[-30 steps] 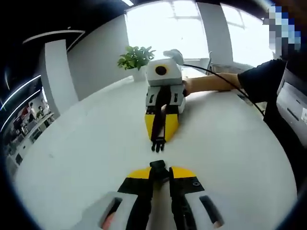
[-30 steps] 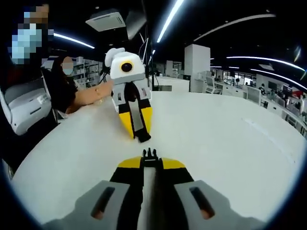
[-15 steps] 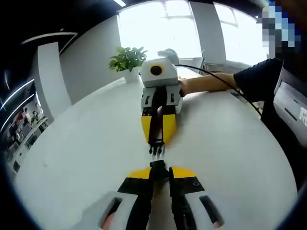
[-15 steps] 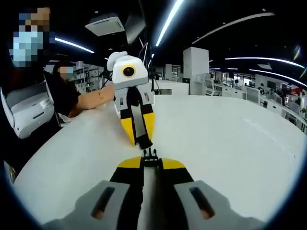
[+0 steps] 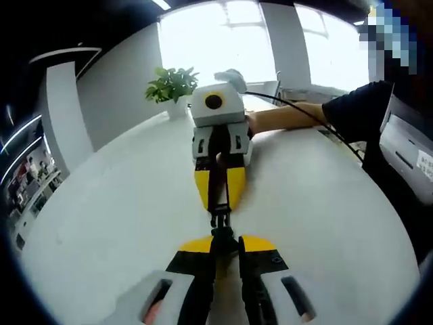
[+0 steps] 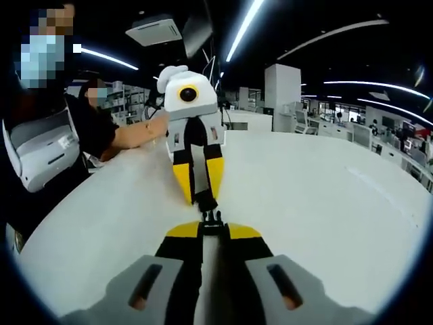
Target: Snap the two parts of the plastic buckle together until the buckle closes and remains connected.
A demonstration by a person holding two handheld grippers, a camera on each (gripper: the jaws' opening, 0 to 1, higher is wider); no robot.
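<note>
Two buckle halves (image 5: pixel 220 225) tip-to-tip between grippers (image 5: pixel 225 245).

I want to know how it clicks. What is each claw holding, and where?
The left claw pinches the socket half by its back end. The right claw pinches the pronged half by its base, prongs forward.

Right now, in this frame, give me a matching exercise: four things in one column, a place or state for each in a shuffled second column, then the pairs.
Things:
1. left gripper
2. right gripper
3. potted plant
4. white table

Places or states:
A. at the table's far edge, by the bright window
B. shut on the socket half
C. lies under both grippers
D. shut on the pronged half

Pairs: 1-B, 2-D, 3-A, 4-C
</note>
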